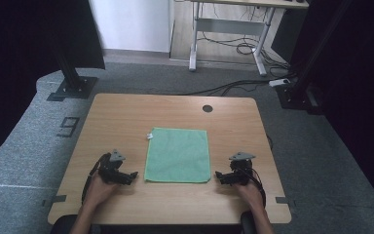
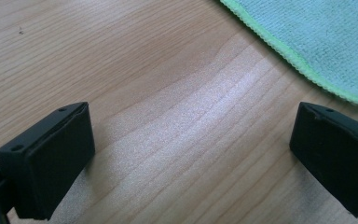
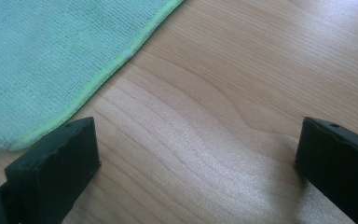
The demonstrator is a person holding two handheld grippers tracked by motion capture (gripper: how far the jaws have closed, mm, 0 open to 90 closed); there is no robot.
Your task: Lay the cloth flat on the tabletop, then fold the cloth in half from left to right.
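Where the grey carpeted floor (image 1: 24,161) spreads around it, a light wooden table (image 1: 126,117) with rounded corners stands in the middle of the high view, its grain running side to side. Beyond it, at the top of that view, stands a white-framed desk (image 1: 226,29) with loose black cables (image 1: 243,48) lying on the floor beneath it. A black stand foot (image 1: 73,87) sits off the table's far left corner.

A green microfibre cloth (image 1: 177,155) lies flat and spread open in the middle of the table, nearly square, with a small white tag (image 1: 150,136) at its far left corner. Its near edge lies well short of the table's front edge. A small dark round hole (image 1: 207,108) marks the tabletop near the far edge, beyond the cloth.

The person's forearms come in from the bottom. The left gripper (image 1: 130,176) rests low just beside the cloth's near left corner, pointing toward it. In the left gripper view (image 2: 191,158) its two black jaws stand wide apart with bare wood between them, and the cloth's pale green hem (image 2: 307,74) lies just beyond the right-hand jaw.

The right gripper (image 1: 220,175) sits just beside the cloth's near right corner, also pointing inward. In the right gripper view (image 3: 198,158) its jaws are likewise spread wide over bare wood, pinching nothing, with the cloth's hemmed corner (image 3: 9,140) just beyond the left-hand jaw.
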